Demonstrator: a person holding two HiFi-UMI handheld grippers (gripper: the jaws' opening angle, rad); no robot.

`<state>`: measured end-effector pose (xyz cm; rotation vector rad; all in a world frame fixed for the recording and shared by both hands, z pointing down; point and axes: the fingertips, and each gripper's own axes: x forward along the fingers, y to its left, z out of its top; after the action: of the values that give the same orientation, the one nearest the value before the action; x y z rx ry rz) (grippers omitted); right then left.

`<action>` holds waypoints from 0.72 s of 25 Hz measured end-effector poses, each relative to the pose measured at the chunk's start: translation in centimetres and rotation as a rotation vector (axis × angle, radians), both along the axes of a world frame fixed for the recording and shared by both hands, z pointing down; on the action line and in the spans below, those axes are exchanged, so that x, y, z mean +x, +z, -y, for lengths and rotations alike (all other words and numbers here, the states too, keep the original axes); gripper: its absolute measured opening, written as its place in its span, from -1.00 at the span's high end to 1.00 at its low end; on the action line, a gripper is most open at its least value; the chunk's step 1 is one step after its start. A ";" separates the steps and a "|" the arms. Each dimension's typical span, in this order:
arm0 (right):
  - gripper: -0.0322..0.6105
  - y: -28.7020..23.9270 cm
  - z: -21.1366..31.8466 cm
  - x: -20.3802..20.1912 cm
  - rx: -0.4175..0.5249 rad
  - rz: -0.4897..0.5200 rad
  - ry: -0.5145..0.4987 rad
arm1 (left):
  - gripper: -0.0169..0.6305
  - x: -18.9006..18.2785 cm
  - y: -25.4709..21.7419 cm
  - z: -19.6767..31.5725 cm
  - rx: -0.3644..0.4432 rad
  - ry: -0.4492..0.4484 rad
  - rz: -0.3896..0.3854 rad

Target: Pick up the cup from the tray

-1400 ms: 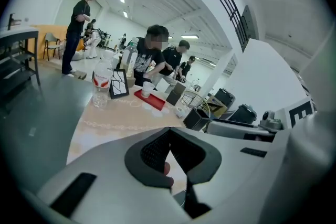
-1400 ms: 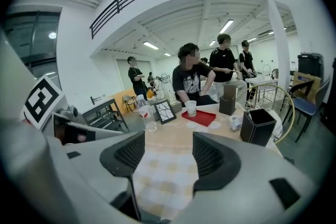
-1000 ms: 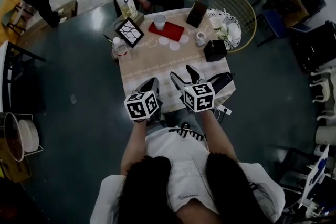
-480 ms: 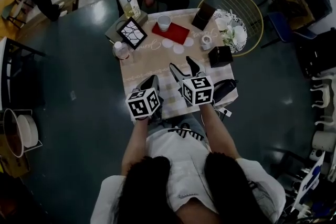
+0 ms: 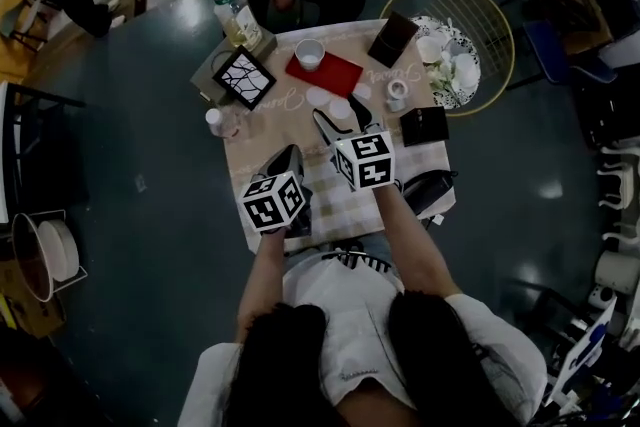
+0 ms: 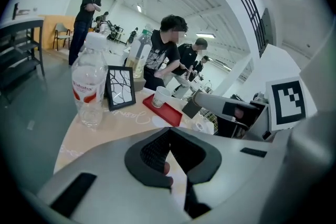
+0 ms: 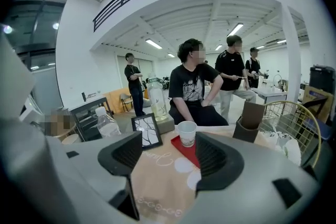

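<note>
Cup (image 5: 308, 54) stands upright on the red tray (image 5: 330, 75), at the tray's 10 o'clock corner, toward the 12 o'clock edge of the counter (image 5: 270, 130) from the seated person's side. Nothing touches it and it isn't lifted.

Right hand-held gripper (image 5: 343, 122) is at 5 o'clock of the cup, just short of the tray and apart from both. Its jaws are apart and opening, with nothing between the pads. In the right gripper view the cup (image 7: 187, 134) shows through the gap, beyond the tips and a bit toward the right pad. White discs (image 5: 318, 96) lie on the counter between gripper and tray.

Left hand-held gripper (image 5: 287, 158) is at 6 o'clock of the cup, well apart, close to the person. Its jaws are together and hold nothing.

Progress, as I read it: early, approach only. The right gripper is lined up roughly on the cup and the jaws look wide enough. Left to do: move on toward 11 o'clock, straddle the cup, close, lift it clear of the tray. No grasp yet.

Around the cup: frame (image 5: 243, 77) at 8 o'clock, bottle (image 5: 232, 10) at 10 o'clock, brown holder (image 5: 392, 38) at 3 o'clock, wire basket (image 5: 495, 25) further out at 3. A person sits just beyond the counter at 12 o'clock.
</note>
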<state>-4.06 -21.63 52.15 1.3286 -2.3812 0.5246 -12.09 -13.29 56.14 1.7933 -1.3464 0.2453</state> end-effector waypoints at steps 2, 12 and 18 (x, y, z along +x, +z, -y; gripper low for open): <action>-0.05 0.9 1.2 -0.3 -0.009 0.003 -0.012 | 0.92 0.3 0.6 0.9 -0.011 -0.006 0.000; -0.24 4.4 7.5 -1.2 -0.029 0.024 -0.037 | 0.92 0.3 3.5 5.4 -0.071 -0.030 0.019; -0.24 7.8 10.7 -1.9 -0.065 -0.003 -0.054 | 0.92 -0.5 6.0 8.0 -0.112 -0.042 0.035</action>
<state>-5.98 -32.36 59.95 1.2333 -2.3697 0.5792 -12.61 -21.26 62.18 1.6725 -1.3665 0.3243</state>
